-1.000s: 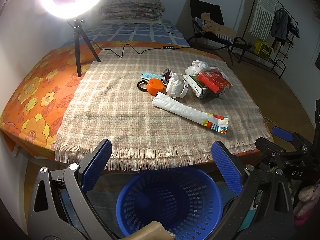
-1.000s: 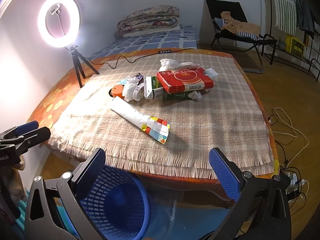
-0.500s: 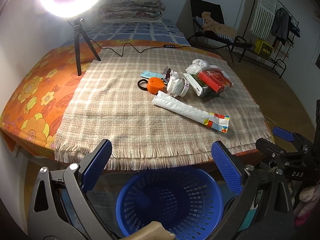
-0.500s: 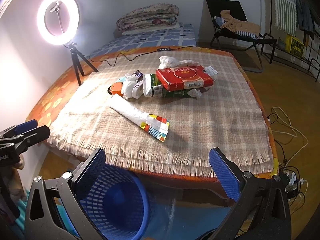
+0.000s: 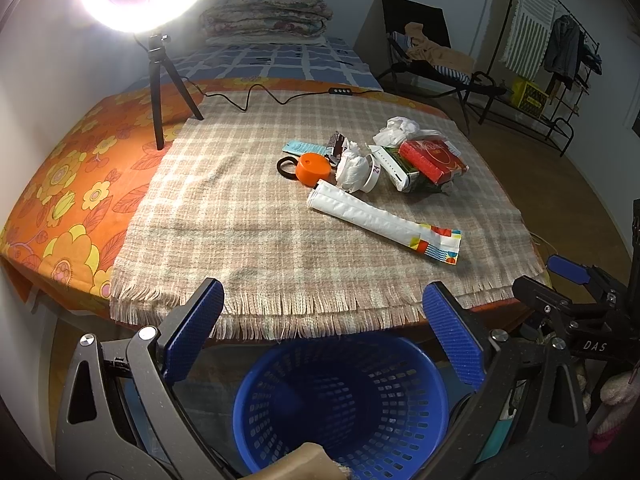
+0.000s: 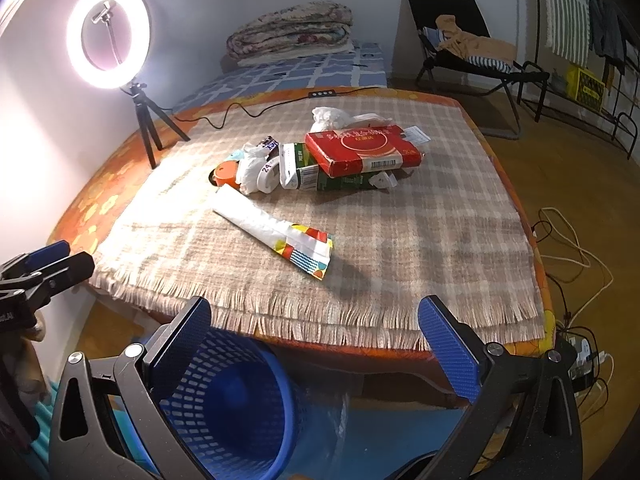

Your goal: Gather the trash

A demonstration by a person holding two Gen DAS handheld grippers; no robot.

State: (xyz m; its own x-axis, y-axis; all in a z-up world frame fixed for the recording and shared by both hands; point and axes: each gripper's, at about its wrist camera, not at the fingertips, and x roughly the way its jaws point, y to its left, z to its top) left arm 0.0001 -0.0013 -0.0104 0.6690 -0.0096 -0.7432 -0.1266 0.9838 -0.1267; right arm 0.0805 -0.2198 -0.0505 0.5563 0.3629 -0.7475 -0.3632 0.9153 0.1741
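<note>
Trash lies on a plaid cloth (image 5: 248, 216) on the table: a long white wrapper with a coloured end (image 5: 380, 222) (image 6: 276, 232), a red box (image 5: 434, 156) (image 6: 362, 150) on a green carton (image 6: 320, 176), an orange lid (image 5: 313, 169), crumpled white paper (image 5: 352, 166) and a white plastic bag (image 5: 396, 128). A blue mesh basket (image 5: 340, 404) (image 6: 236, 400) stands on the floor below the table's near edge. My left gripper (image 5: 326, 332) is open and empty above the basket. My right gripper (image 6: 314, 340) is open and empty before the table edge.
A ring light on a tripod (image 5: 158, 92) (image 6: 138, 120) stands at the table's far left, its cable (image 5: 256, 98) running across the back. Folded blankets (image 5: 268, 12), a black chair (image 6: 460, 48) and a clothes rack (image 5: 560, 60) are behind. Cables (image 6: 576, 240) lie on the floor at right.
Both grippers have shifted slightly; the views drift a little. Nothing has been taken hold of and the trash has not moved.
</note>
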